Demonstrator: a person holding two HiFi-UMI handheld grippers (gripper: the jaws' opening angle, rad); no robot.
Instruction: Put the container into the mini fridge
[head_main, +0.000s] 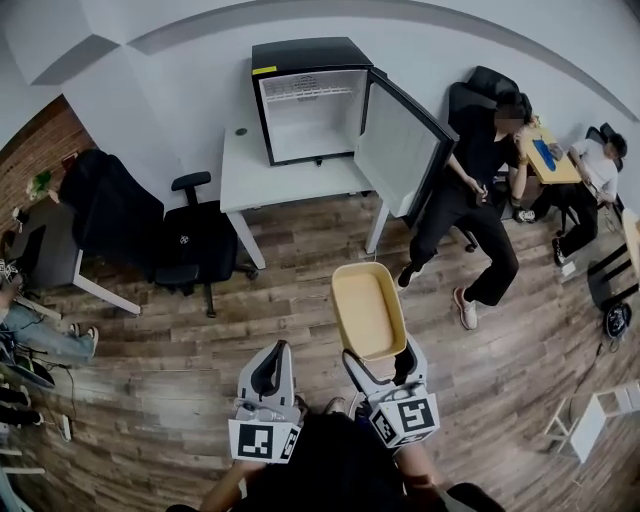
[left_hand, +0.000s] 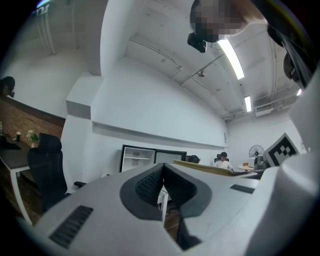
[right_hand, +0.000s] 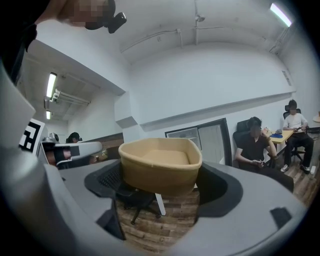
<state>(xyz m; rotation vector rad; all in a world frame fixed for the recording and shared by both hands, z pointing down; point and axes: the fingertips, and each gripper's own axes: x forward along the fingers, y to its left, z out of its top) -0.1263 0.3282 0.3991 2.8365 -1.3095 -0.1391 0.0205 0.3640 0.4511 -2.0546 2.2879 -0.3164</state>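
**Tan tub held up, far from the open fridge**

Some parts are hard to see. In the head view, the near end of the container (head_main: 368, 310) goes down between the jaws of the right gripper (head_main: 383, 372), so that end is hidden. The underside does not show there. The hands that hold the grippers sit below the marker cubes and are mostly cut off by the bottom edge. In the left gripper view, the mini fridge (left_hand: 137, 157) is small and far away, and its lower part is hidden behind the gray body of the left gripper (left_hand: 162, 185). Only a thin slice of the container's rim (left_hand: 215, 167) shows there, off to the right.

The container (right_hand: 160, 165) is a tan tub with an open top. It is long, with round corners and a thick rim. Its inside looks plain, smooth and flat.

The right gripper (right_hand: 159, 186) pinches the tub from both sides, and the tub sticks out in front of it. It is up in the air over the wood floor (head_main: 150, 380).

The left gripper (head_main: 270, 375) has its jaws pressed together with nothing in them.

The mini fridge (head_main: 310, 100) stands on a white table (head_main: 250, 175), well apart from the tub. Its door (head_main: 405, 150) is swung wide open to the right. The inside is white, with a wire shelf near the top.
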